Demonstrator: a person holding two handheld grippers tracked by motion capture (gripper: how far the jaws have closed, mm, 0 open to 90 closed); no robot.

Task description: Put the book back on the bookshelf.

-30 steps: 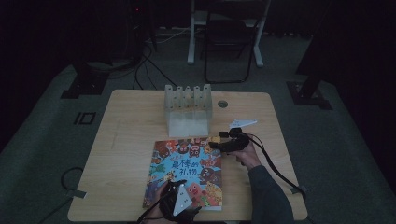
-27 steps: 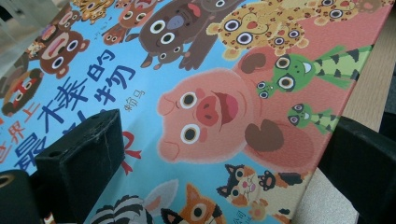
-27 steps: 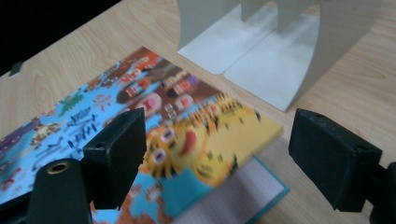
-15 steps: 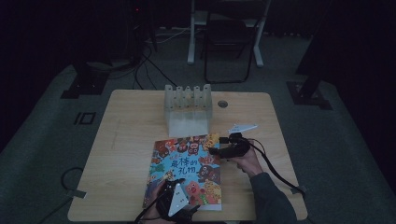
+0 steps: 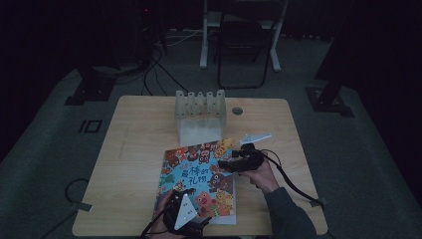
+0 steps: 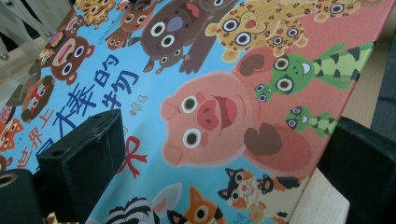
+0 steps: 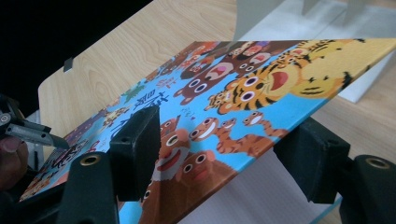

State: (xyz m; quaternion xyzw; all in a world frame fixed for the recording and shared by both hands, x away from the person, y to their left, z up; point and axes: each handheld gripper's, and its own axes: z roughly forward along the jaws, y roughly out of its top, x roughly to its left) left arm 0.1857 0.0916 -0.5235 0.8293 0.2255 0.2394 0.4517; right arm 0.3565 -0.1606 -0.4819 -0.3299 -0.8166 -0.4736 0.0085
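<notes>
1. Wooden table [image 5: 139, 164] bears the book [image 5: 199, 179] at its near middle, before the rack [image 5: 200, 117].
2. Book's cover, flat a second ago, now lifts at the right edge; opening has begun.
3. Right gripper [image 7: 224, 154] jaws have just been closing, straddling the cover with white pages below, seen in its own view.
4. Left gripper [image 6: 210, 154] straddles the near edge, spread.

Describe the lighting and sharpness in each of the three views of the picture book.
High view: dim and underexposed, the room behind the table nearly black, the book the one colourful thing, small but readable. Left gripper view: bright and even, cover art crisp, the near jaws soft. Right gripper view: well lit on the lifted cover, the background beyond the table edge black, the white rack washed out.
</notes>
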